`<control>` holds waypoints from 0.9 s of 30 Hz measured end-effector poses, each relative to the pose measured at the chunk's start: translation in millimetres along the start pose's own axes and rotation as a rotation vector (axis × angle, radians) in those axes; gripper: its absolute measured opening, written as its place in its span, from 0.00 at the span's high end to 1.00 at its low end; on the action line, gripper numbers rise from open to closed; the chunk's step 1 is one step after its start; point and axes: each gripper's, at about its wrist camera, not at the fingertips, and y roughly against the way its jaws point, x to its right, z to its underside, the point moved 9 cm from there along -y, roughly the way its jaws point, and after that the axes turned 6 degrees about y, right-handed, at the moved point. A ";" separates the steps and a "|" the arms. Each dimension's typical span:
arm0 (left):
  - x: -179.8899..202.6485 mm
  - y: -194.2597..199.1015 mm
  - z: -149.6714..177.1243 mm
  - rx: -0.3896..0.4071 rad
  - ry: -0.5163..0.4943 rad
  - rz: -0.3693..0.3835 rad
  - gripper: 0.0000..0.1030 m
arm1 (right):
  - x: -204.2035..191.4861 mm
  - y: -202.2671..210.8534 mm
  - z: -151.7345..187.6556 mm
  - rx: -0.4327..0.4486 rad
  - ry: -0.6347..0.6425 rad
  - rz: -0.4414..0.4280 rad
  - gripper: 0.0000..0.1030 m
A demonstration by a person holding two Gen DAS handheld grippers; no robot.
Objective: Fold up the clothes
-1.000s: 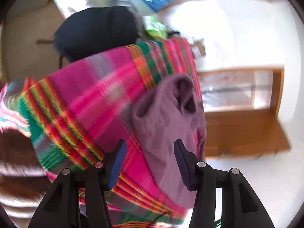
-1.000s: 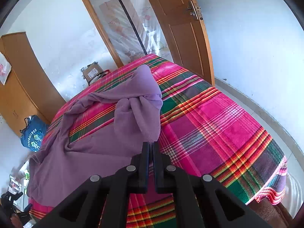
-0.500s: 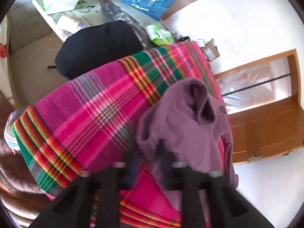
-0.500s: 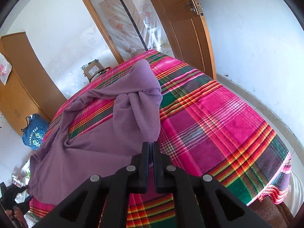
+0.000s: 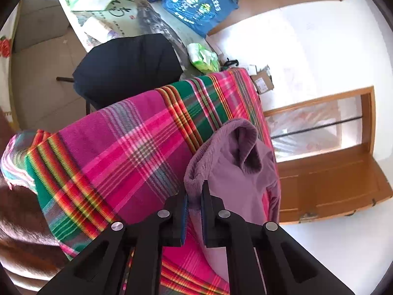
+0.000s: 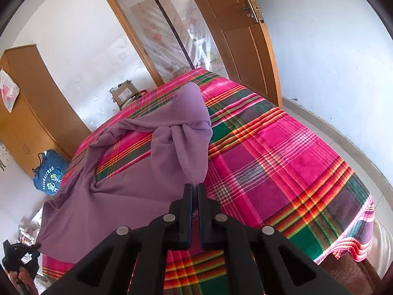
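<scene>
Purple garment (image 6: 137, 172): crumpled on plaid blanket (image 6: 282, 152), twelve o'clock of both grippers. Left gripper (image 5: 194, 196): open a second ago, jaws now closing onto its edge. Right gripper (image 6: 195, 189): clamped on a corner. Both grips set; folding can begin.

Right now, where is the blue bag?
In the right wrist view the blue bag sits far left, at the foot of the wooden wardrobe, beyond the plaid blanket's far left edge.
</scene>
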 end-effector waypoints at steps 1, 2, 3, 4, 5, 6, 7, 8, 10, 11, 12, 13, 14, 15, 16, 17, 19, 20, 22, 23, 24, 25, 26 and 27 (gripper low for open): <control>-0.1 1.7 0.1 0.002 0.001 0.003 0.91 | -0.3 2.5 0.4 0.002 0.001 -0.001 0.96; 0.0 3.4 -0.4 0.006 0.000 0.005 0.91 | -0.5 4.8 0.6 0.004 0.001 -0.002 0.96; 0.3 3.9 -0.6 0.006 -0.001 0.006 0.91 | -0.5 6.9 0.5 0.005 0.002 -0.003 0.96; 0.5 4.5 -0.9 0.007 -0.003 0.006 0.91 | -0.6 9.0 0.5 0.007 0.003 -0.003 0.96; 0.7 5.1 -1.1 0.008 -0.004 0.007 0.91 | -0.6 10.7 0.6 0.008 0.003 -0.003 0.96; 1.0 5.6 -1.4 0.008 -0.006 0.007 0.91 | -0.8 12.0 0.9 0.008 0.003 -0.002 0.96; 1.2 6.2 -1.6 0.009 -0.008 0.008 0.91 | -0.7 13.1 1.4 0.009 0.003 -0.002 0.96; 1.1 6.9 -2.2 0.010 -0.008 0.009 0.91 | 0.0 14.1 1.5 0.009 0.001 -0.003 0.96; -0.6 9.8 -4.9 0.019 -0.001 0.014 0.91 | 0.5 16.2 1.9 0.008 -0.003 -0.007 0.96; -2.4 12.6 -5.8 0.024 0.005 0.017 0.91 | 0.5 16.6 2.1 0.006 -0.003 -0.008 0.96; -4.3 15.3 -6.4 0.025 0.012 0.022 0.91 | 0.4 17.1 2.5 0.003 -0.003 -0.010 0.96; -5.8 17.7 -7.0 0.026 0.017 0.026 0.91 | 0.5 17.5 3.4 0.000 -0.003 -0.011 0.96; -6.9 19.3 -7.3 0.027 0.018 0.026 0.91 | 0.7 17.8 4.9 -0.003 -0.003 -0.011 0.96; -9.4 20.7 -7.9 0.033 0.020 0.022 0.91 | 0.6 18.1 6.1 -0.005 -0.001 -0.012 0.96; -11.7 21.7 -8.0 0.036 0.021 0.018 0.91 | 0.7 17.8 8.0 -0.011 -0.001 -0.012 0.96; -13.5 21.5 -7.2 0.034 0.017 0.014 0.91 | 0.8 17.0 10.7 -0.021 -0.002 -0.012 0.96; -18.7 20.3 -6.9 0.032 0.019 0.005 0.91 | 1.0 15.5 14.4 -0.032 0.006 -0.008 0.96; -22.0 19.1 -7.2 0.032 0.026 0.000 0.91 | 1.7 13.8 16.1 -0.040 0.008 -0.005 0.96; -29.0 15.3 -8.1 0.027 0.049 -0.007 0.91 | 3.8 9.0 19.1 -0.059 0.008 0.000 0.96; -30.4 14.9 -8.1 0.025 0.053 -0.004 0.91 | 5.0 6.1 20.6 -0.069 0.008 0.004 0.96; -30.6 15.4 -8.7 0.029 0.048 -0.003 0.91 | 5.9 3.7 22.1 -0.079 0.007 0.005 0.96; -30.5 16.3 -9.5 0.036 0.044 -0.004 0.91 | 6.5 1.7 23.9 -0.088 0.009 0.007 0.96; -30.1 16.3 -9.8 0.037 0.039 -0.006 0.91 | 7.0 0.0 25.3 -0.095 0.009 0.008 0.96; -29.9 16.5 -10.2 0.039 0.036 -0.008 0.91 | 7.3 -1.3 26.2 -0.099 0.008 0.010 0.96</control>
